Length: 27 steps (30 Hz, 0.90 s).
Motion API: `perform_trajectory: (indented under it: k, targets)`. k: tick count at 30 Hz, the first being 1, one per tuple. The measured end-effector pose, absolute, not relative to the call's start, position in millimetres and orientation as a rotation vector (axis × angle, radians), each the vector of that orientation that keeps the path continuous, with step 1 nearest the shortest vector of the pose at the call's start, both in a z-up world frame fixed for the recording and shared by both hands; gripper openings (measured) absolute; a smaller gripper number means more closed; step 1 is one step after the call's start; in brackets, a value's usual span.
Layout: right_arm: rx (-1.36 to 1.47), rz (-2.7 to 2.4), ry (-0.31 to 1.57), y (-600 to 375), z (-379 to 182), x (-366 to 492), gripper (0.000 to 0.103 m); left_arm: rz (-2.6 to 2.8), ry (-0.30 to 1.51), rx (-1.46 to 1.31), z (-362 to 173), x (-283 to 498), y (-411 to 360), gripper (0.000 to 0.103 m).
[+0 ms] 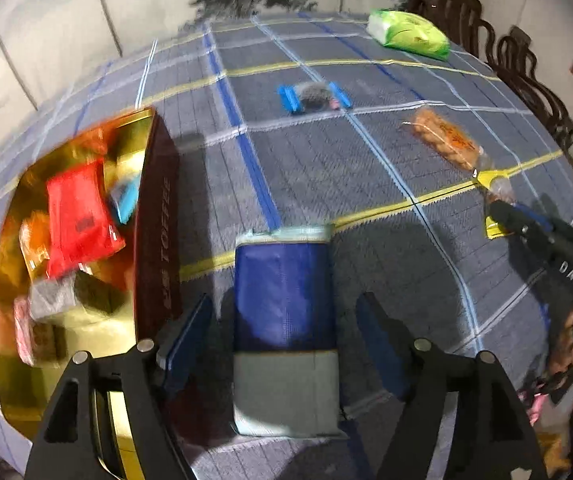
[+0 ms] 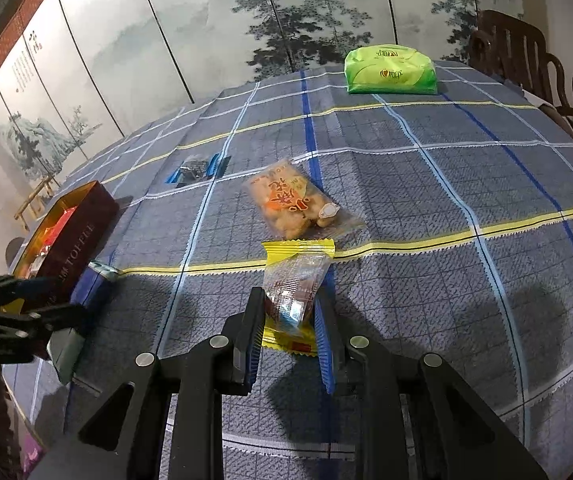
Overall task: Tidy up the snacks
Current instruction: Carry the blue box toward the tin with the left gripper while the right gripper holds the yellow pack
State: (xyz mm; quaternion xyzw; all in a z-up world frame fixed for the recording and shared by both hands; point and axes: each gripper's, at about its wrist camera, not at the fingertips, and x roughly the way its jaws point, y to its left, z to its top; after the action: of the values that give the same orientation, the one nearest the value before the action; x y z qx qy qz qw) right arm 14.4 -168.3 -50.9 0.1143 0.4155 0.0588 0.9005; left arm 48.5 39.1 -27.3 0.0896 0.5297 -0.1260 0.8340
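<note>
Plaid tablecloth, painted landscape screen, dark wooden chairs

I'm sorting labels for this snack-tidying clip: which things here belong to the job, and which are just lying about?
Part of the job:
- toffee box
- blue-and-grey packet
- yellow-ended packet
- orange cracker bag
- blue-ended sweet

Lying about:
- green tissue pack
- checked tablecloth
- dark chairs
</note>
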Motion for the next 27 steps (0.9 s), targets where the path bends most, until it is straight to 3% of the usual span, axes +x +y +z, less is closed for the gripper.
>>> perform_trajectory:
  k: [11, 15, 20, 24, 26, 27]
  targets:
    - [0.260, 0.131, 0.860, -171.2, -51.7, 14.1, 0.025, -0.300, 1.088, 0.302, -40.6, 42.8, 20.6, 0.068]
    - [0.263, 0.132, 0.860, -172.4, -51.7, 14.1, 0.025, -0.305, 1.061, 0.321, -38.3, 32.0, 14.8, 0.054]
    - [0.256, 0.129, 0.861, -171.8, -51.6, 14.3, 0.025, -0.333, 1.018, 0.354, -37.8, 22.8, 14.1, 0.056]
    - [0.252, 0.124, 0.862, -171.1, -52.0, 14.4, 0.025, -0.404, 1.049, 0.376, -38.9, 24.3, 9.7, 0.070]
    - [0.253, 0.124, 0.862, -171.5, -52.1, 14.3, 0.025, -0.421, 1.033, 0.391, -39.1, 21.9, 7.7, 0.070]
    - [0.254, 0.126, 0.861, -171.5, -51.9, 14.3, 0.025, -0.431, 1.024, 0.410, -38.7, 20.3, 5.5, 0.064]
